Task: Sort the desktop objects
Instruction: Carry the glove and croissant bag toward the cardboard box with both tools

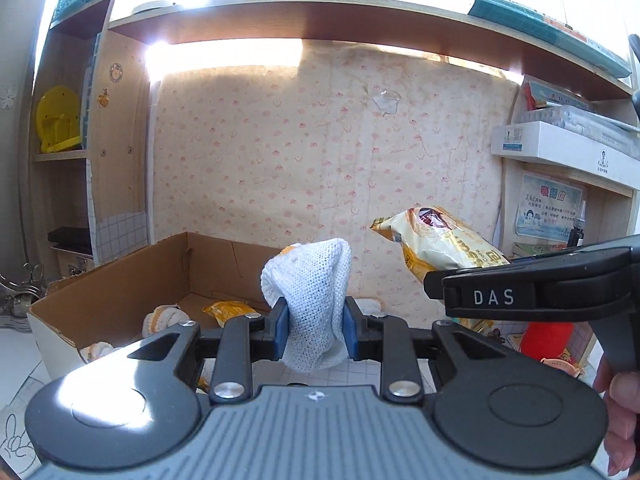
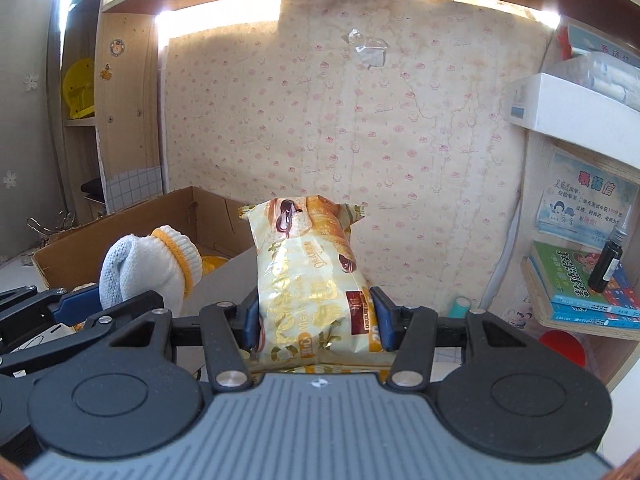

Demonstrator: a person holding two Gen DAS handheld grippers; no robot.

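My left gripper (image 1: 315, 330) is shut on a white knit glove (image 1: 310, 300), held up in the air just right of an open cardboard box (image 1: 120, 280). That glove (image 2: 152, 268), with its yellow cuff, shows again at the left of the right wrist view. My right gripper (image 2: 316, 326) is shut on a yellow snack packet (image 2: 308, 280), standing upright between the blue pads (image 2: 250, 326). The same snack packet (image 1: 444, 244) appears at the right of the left wrist view, above the right gripper's black body (image 1: 532, 288). Inside the box lie more gloves (image 1: 166, 318) and a yellow packet (image 1: 228, 310).
A patterned cloth (image 1: 320, 152) covers the back wall. Shelves flank the desk: a yellow object (image 1: 58, 120) at left, white boxes (image 1: 560, 148), books (image 2: 580, 284) and a small dark bottle (image 2: 608, 264) at right. A red item (image 2: 564, 346) sits low right. A hand (image 1: 620, 420) holds the right gripper.
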